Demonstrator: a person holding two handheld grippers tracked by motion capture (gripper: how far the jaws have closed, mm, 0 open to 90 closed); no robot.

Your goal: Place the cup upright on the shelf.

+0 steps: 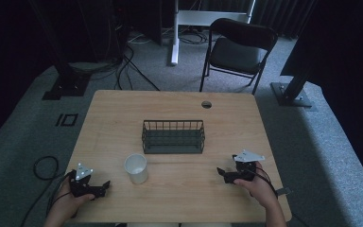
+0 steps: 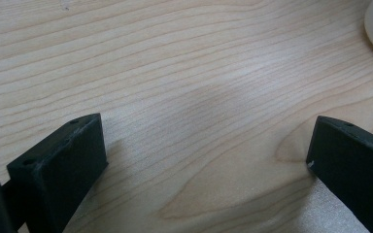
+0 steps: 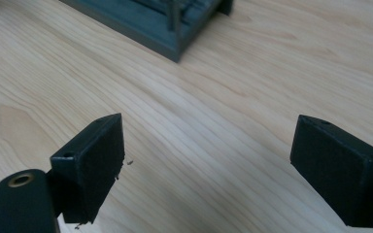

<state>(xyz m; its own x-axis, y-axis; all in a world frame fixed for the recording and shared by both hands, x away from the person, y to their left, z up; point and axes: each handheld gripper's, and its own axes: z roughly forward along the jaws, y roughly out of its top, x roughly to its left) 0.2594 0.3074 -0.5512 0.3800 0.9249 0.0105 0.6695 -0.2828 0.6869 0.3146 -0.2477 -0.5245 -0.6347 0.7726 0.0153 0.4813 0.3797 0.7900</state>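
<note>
We worked in what looked like a lab or recording studio. Black curtains closed off a grey carpet, cables ran loose across it, and black stands on bolted feet flanked a bare wooden surface. A folding chair stood behind it.
</note>
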